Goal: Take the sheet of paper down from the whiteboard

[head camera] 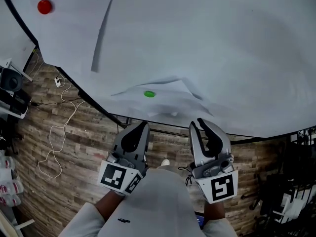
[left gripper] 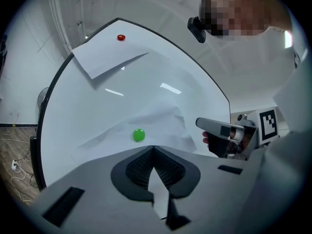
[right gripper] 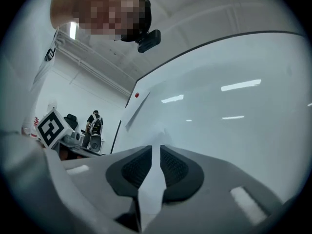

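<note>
A crumpled white sheet of paper [head camera: 165, 100] hangs low on the whiteboard [head camera: 212, 38], pinned by a green magnet [head camera: 149, 94] [left gripper: 139, 135]. My left gripper [head camera: 144, 125] [left gripper: 153, 147] points level at the sheet's lower edge with its pad tips pressed together, and a white strip of the sheet runs back between the pads. My right gripper [head camera: 197, 123] [right gripper: 155, 147] is beside it at the sheet's lower right. Its jaws stand a little apart, with a white strip of paper in the gap that the pads do not press. The right gripper [left gripper: 219, 128] also shows in the left gripper view.
A second sheet [head camera: 74, 31] hangs at the board's upper left under a red magnet [head camera: 44, 6]. A white cable [head camera: 59, 132] lies on the wood floor below. Equipment stands at the left [head camera: 12, 90] and right [head camera: 291, 181]. A person [right gripper: 95, 123] stands far off.
</note>
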`<state>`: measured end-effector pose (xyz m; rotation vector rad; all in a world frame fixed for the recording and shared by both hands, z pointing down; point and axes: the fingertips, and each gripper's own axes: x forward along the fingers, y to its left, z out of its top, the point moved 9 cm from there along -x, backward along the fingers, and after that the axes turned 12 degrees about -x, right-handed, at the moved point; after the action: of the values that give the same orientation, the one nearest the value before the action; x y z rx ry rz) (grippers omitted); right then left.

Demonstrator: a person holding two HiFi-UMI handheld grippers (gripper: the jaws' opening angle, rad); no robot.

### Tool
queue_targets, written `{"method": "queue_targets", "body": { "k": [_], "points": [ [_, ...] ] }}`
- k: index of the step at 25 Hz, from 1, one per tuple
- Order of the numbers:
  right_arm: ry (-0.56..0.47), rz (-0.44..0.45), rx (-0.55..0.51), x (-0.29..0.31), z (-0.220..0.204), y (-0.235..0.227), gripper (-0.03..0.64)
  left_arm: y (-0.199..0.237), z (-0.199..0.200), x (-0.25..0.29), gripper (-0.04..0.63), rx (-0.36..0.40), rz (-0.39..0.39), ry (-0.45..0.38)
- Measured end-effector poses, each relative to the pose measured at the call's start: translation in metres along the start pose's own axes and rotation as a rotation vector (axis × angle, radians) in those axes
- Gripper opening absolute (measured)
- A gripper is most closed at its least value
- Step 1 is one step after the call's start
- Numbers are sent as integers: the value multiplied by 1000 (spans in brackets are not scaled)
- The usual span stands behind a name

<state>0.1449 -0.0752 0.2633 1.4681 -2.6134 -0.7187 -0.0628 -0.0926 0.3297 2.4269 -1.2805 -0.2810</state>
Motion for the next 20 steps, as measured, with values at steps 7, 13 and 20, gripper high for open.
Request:
{"method": "queue_targets", "body": {
  "k": [7,13,20],
  "points": [
    [13,84,-144,31,9,-28,130,-4,7,10,6,12,17,-28],
    [122,156,-182,44,-7,-42,130,-5,11,13,6,13,33,-42],
    [148,171,-181,45,-14,-45,11,-2,10,18,6,10,48,-47]
  ]
}}
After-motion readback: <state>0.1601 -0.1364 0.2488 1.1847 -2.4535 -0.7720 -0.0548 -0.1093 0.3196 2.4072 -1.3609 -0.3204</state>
